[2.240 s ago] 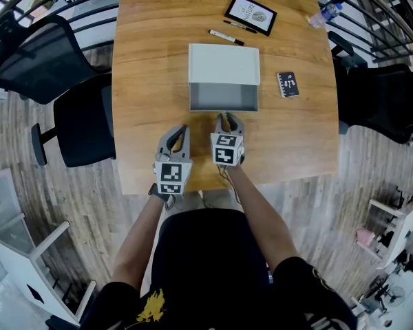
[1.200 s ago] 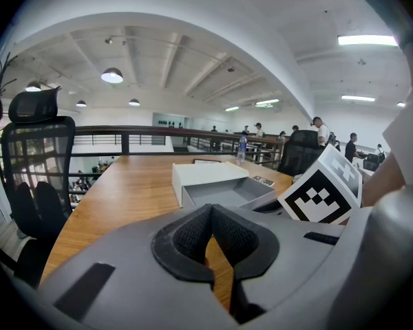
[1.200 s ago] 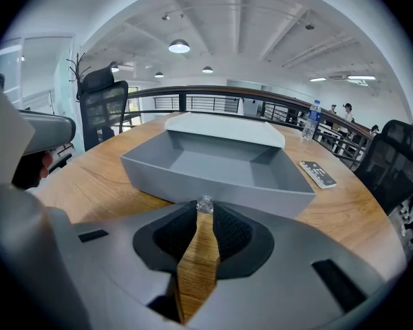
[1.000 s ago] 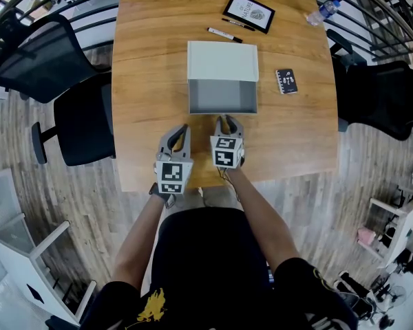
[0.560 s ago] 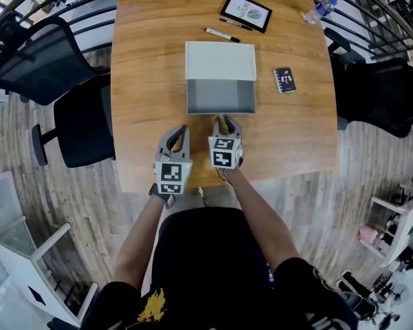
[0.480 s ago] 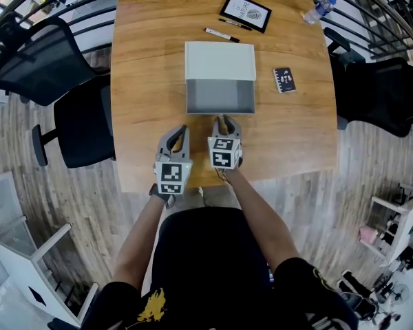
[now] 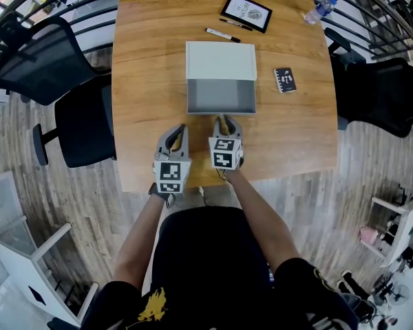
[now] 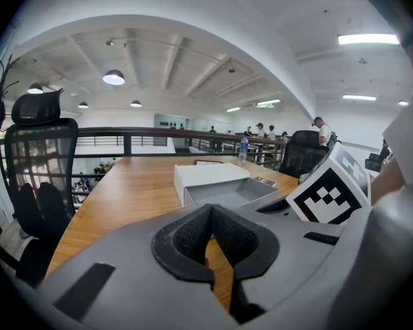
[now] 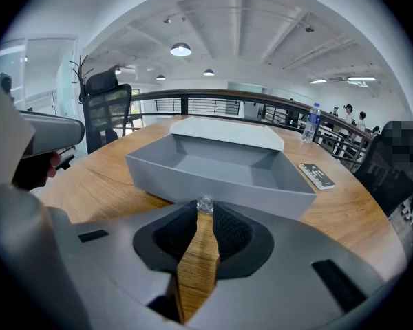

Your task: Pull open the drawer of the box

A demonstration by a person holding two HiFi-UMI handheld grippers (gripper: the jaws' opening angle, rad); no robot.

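Drawer (image 7: 220, 98): well out of the box (image 7: 221, 60), on the worktop (image 7: 144, 60).
Right claw (image 9: 204, 210): pinching its knob (image 9: 204, 203) — seemingly by the tips only.
Left claw (image 8: 210, 215): closed, empty.
Risk: knob slips free; unbraced box drags.

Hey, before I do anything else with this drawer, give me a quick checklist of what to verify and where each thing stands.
1. Is the drawer out of the white box: ok, its grey inside shows.
2. Is the right claw gripping the clear knob on the drawer's front: ok, shut on it.
3. Is the left claw out of the way: ok, shut, empty, apart from the drawer.
4. Is the drawer free of contents: ok, nothing shows inside.
5. Is the drawer at full travel: cannot tell.
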